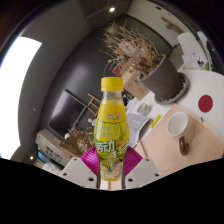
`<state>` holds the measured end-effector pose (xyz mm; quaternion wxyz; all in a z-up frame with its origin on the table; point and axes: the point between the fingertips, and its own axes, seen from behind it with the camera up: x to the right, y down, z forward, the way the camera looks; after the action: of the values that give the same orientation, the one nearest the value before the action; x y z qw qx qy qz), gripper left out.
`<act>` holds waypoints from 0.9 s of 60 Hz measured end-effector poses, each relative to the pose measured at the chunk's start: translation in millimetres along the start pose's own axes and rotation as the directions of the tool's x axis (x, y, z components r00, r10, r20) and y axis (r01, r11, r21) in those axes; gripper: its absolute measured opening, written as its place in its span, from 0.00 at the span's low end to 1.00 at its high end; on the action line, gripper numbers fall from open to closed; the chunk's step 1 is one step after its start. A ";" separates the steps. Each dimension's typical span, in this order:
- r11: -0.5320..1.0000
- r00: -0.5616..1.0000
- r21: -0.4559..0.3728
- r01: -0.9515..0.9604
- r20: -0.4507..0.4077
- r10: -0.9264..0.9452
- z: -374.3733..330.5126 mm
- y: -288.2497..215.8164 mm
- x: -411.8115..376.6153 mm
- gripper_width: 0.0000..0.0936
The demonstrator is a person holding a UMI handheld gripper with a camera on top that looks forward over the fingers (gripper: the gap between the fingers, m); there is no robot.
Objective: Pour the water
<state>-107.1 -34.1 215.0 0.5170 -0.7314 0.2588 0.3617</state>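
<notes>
Pink pads (98,160) clamp the yellow bottle (110,125), held upright between the gripper's (110,172) 2 fingers. For a clean pour, tilt slowly over the white cup (177,124), keeping the grip firm.

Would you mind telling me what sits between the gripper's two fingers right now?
In the gripper view, a yellow drink bottle with an orange cap stands upright between the fingers of the gripper, its lower part against the pink pads.
</notes>
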 end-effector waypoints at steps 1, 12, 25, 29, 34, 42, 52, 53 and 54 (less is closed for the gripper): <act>0.998 0.998 -0.005 -0.058 0.011 0.059 1.2 0.8 -0.9 0.29; 0.832 0.829 -0.096 -0.547 0.082 0.554 30.4 -1.0 18.2 0.29; 0.560 0.550 -0.183 -0.808 0.106 0.829 49.5 -0.3 29.7 0.29; 0.501 0.489 -0.191 -0.844 0.110 0.865 51.4 -1.4 33.7 0.29; 0.483 0.473 -0.193 -0.854 0.098 0.876 52.1 -2.0 39.6 0.29; 0.523 0.520 -0.203 -0.828 0.074 0.851 50.9 0.6 42.3 0.29; 0.756 0.760 -0.196 -0.625 0.072 0.646 42.9 -16.4 31.0 0.29; 0.784 0.787 -0.191 -0.591 0.078 0.612 41.4 -21.0 28.9 0.29; 0.811 0.813 -0.185 -0.555 0.084 0.576 39.9 -26.4 26.5 0.29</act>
<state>-81.6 12.2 200.8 0.3449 -0.6317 0.4007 0.5670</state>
